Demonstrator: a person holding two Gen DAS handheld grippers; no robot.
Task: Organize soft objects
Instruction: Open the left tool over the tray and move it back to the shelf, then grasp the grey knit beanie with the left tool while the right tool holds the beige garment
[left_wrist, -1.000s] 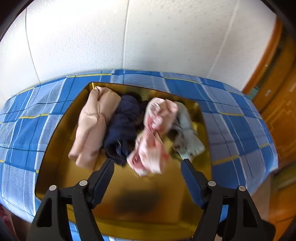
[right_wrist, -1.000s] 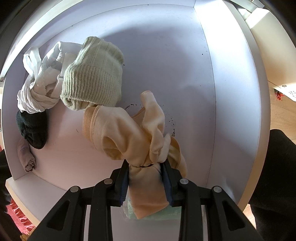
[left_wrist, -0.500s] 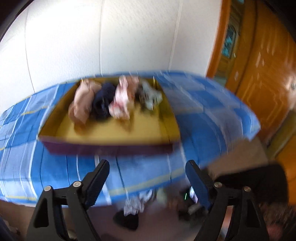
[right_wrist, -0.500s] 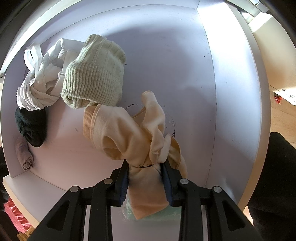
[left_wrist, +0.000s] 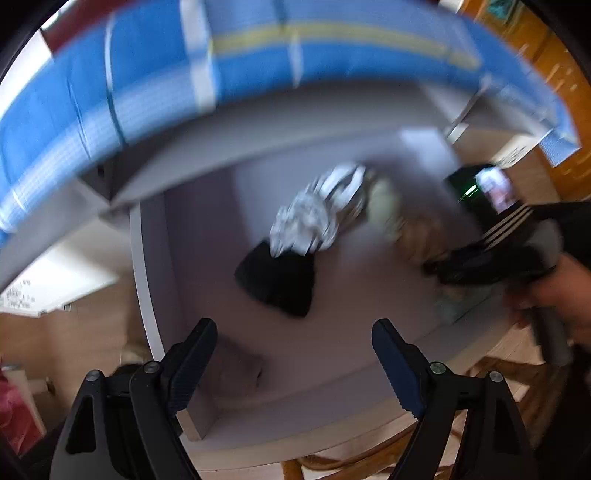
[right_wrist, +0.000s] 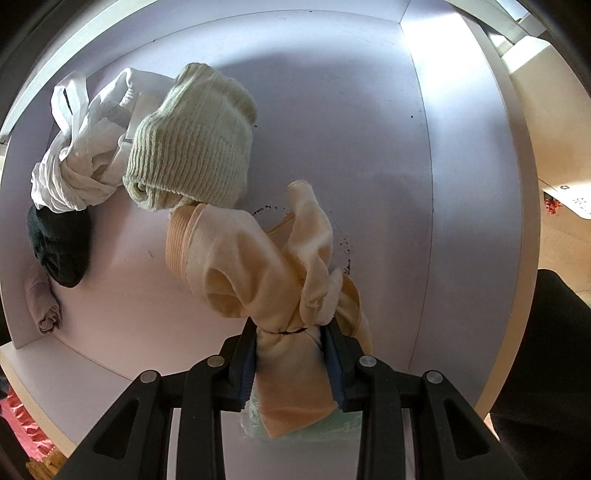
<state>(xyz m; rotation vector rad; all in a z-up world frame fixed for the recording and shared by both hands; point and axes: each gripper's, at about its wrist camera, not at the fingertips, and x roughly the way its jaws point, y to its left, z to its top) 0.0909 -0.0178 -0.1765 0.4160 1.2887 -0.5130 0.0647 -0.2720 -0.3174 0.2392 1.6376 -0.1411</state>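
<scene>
1. Pale purple-grey shelf (right_wrist: 369, 129) with low walls carries all the soft things; a blue checked cloth (left_wrist: 258, 70) hangs blurred above it in the left wrist view.
2. At the left edge of the shelf lies a small pinkish-brown roll (right_wrist: 42, 302).
3. Just beside it sits a black sock ball (right_wrist: 59, 247), and a white bundle (right_wrist: 77, 158) touches its top.
4. Next comes a pale green knit roll (right_wrist: 192, 140), touching the white bundle at the back left of the shelf.
5. Near the front edge is a cream sock bundle (right_wrist: 258, 273), its cuff touching the green roll.
6. The right gripper (right_wrist: 291, 354) is clamped tight on the cream sock bundle, pointing down at the shelf. A light green thing (right_wrist: 347, 421) shows under the bundle; I cannot tell what it is.
7. The left gripper (left_wrist: 293, 354) hangs over the left part of the shelf with its jaws wide apart and nothing between them. The black sock ball (left_wrist: 277, 280) lies past its tips.
8. A hand (left_wrist: 554, 291) at the right holds the other gripper in that blurred view.
</scene>
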